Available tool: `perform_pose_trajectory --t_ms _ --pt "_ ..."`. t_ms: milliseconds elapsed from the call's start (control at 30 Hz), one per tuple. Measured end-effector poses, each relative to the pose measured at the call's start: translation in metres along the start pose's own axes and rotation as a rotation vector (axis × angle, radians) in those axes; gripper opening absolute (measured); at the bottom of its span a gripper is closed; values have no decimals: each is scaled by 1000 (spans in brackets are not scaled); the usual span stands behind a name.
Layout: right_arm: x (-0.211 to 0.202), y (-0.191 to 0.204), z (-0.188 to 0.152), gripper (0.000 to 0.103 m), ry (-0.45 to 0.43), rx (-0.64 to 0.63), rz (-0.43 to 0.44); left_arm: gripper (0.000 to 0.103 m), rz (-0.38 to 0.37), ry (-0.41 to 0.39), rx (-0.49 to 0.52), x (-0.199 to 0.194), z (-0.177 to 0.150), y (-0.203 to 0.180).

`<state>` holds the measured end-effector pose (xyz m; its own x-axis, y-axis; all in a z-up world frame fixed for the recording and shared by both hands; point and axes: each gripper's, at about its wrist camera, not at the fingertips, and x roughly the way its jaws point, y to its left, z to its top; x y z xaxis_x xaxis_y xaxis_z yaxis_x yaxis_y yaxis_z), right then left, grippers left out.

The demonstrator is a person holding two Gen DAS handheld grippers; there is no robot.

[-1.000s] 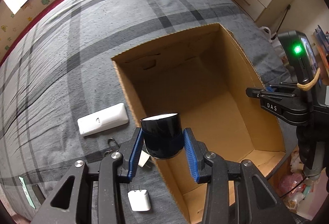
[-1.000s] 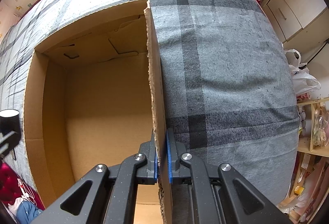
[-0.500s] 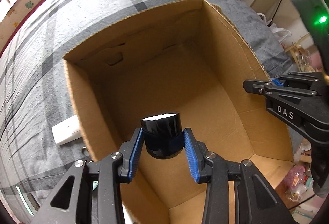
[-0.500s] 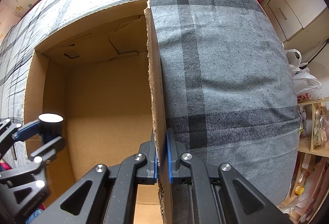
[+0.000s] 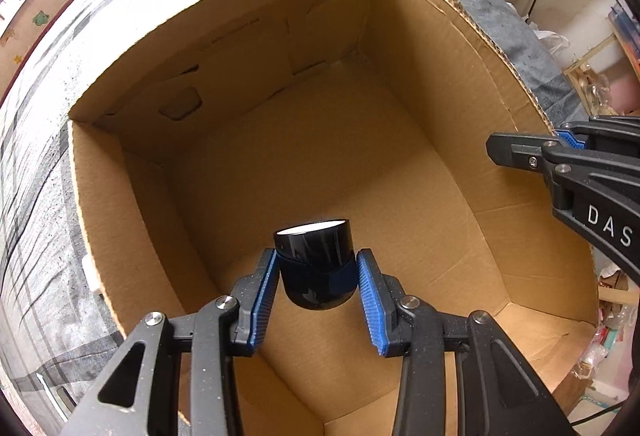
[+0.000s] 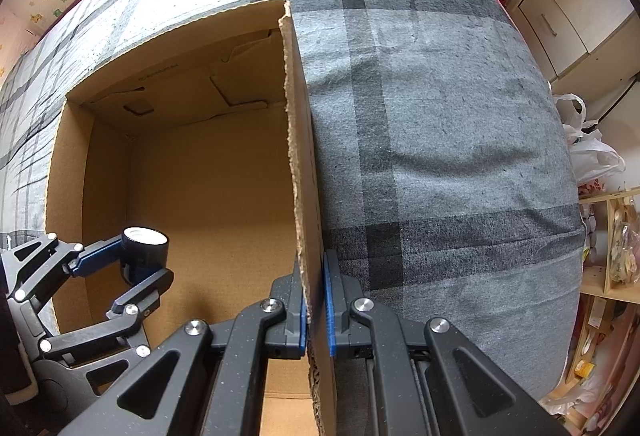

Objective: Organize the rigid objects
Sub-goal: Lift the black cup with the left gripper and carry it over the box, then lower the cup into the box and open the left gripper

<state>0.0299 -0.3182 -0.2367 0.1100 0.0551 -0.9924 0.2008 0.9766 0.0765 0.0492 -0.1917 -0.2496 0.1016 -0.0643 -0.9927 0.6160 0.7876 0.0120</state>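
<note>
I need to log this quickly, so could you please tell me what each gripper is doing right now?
Left gripper: closed on the black cylinder, over the cardboard box.
Right gripper: clamped shut on the box's wall.

My left gripper (image 5: 316, 286): black linkage arms, silver screws, ribbed blue pads.
My right gripper (image 6: 316, 310): same build, white "DAS" lettering.

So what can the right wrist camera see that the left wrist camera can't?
Only the right wrist view shows the right tongs pinching the cardboard box wall, and the wide grey plaid bedcover. Only the left wrist view shows the box's near corner. Both show the left tongs holding the black jar inside the box.
</note>
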Motion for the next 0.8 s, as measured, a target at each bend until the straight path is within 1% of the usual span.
perform_pose_trajectory --t_ms 200,333,800 --pt "0 0 0 6 0 -2 0 44 6 -7 18 0 3 -7" --pt "0 0 -1 6 -2 -2 -1 44 7 -11 29 -4 -3 -7" --pt "-1 0 0 6 -5 -2 -3 45 9 3 27 10 1 -9"
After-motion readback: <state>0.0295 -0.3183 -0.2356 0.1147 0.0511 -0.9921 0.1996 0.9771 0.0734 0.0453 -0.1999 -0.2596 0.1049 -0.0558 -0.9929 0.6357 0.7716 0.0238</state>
